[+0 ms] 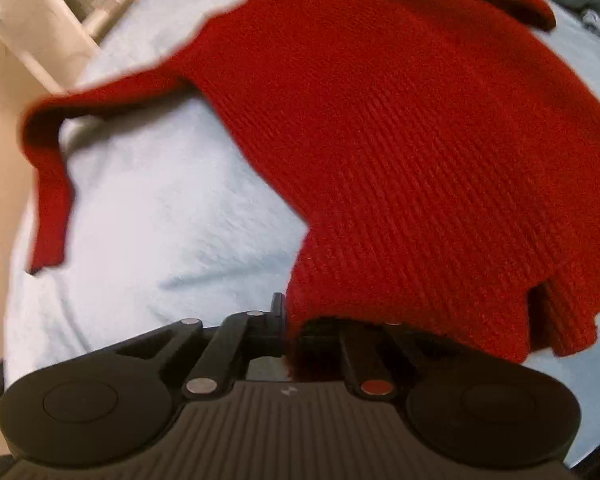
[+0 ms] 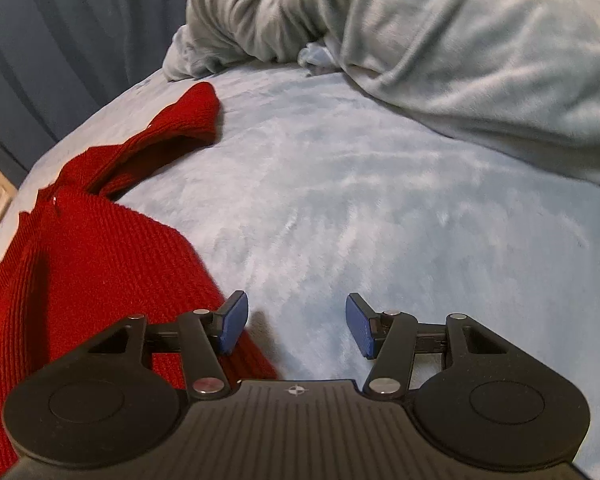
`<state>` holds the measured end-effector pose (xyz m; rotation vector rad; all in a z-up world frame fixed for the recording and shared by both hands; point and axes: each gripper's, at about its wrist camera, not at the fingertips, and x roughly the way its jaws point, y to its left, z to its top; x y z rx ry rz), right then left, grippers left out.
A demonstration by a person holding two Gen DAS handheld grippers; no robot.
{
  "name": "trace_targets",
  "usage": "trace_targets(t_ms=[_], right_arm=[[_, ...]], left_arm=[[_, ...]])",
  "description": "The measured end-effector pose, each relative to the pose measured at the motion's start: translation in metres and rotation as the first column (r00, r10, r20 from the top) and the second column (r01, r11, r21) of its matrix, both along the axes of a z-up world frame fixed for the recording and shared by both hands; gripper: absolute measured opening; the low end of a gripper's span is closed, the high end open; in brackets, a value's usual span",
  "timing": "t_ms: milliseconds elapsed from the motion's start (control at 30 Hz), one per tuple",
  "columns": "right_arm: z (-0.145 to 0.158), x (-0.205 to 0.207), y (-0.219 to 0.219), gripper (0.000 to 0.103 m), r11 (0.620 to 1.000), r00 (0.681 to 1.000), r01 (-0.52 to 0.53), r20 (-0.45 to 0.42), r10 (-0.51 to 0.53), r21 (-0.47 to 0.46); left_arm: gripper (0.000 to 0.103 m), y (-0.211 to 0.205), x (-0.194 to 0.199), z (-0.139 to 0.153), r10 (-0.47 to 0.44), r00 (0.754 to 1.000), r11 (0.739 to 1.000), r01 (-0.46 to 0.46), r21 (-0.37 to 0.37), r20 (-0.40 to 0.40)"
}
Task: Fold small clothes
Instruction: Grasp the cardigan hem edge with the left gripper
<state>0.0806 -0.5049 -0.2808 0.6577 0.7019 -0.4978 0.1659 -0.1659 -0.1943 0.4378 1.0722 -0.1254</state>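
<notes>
Closed tight, the left gripper [image 1: 288, 328] pinches the bottom hem of the red ribbed knit sweater [image 1: 400, 140] at the lower middle of the left wrist view; its right finger is buried under the red knit and only the black left finger [image 1: 277, 308] shows beside the fabric. In the right wrist view the right gripper [image 2: 296, 324] stands about half open, with its blue pads [image 2: 234, 320] apart and nothing between them but bare bedding. Its left pad sits at the sweater's side edge, and whether it touches the knit cannot be told.

No brand, label or readable writing shows; a small metallic glint near the sweater's collar at the top of the left wrist view is too blurred to identify.

The sweater lies spread on a pale blue fleece bed cover [image 1: 160, 208], filling the centre and right of the left wrist view, with one sleeve [image 1: 50, 184] trailing to the left edge. A rumpled grey-green plush blanket [image 2: 460, 48] is heaped across the upper right of the right wrist view. A pale cylindrical object [image 1: 32, 20] stands at the upper left of the left wrist view.
</notes>
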Motion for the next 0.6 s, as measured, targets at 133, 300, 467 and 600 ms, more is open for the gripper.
trace_targets(t_ms=[133,300,467,600], right_arm=[[0.005,-0.009,-0.001,0.062,1.0,1.0,0.011,0.009,-0.011,0.026],[0.014,-0.022,0.007,0.064,0.997,0.999,-0.036,0.015,0.035,0.073],[0.024,-0.036,0.014,0.064,0.992,0.998,-0.055,0.032,0.051,0.115],[0.025,-0.038,0.02,0.065,0.987,0.995,-0.097,0.009,0.097,0.131]], left_arm=[[0.005,0.033,0.004,0.046,0.069,0.994,0.996,-0.064,-0.058,0.082],[0.005,0.087,0.01,0.08,0.14,0.978,0.99,-0.135,-0.043,0.155],[0.005,0.109,0.015,0.088,0.201,0.965,0.979,-0.193,-0.064,0.166],[0.005,0.117,0.022,0.095,0.225,0.959,0.973,-0.213,-0.085,0.17]])
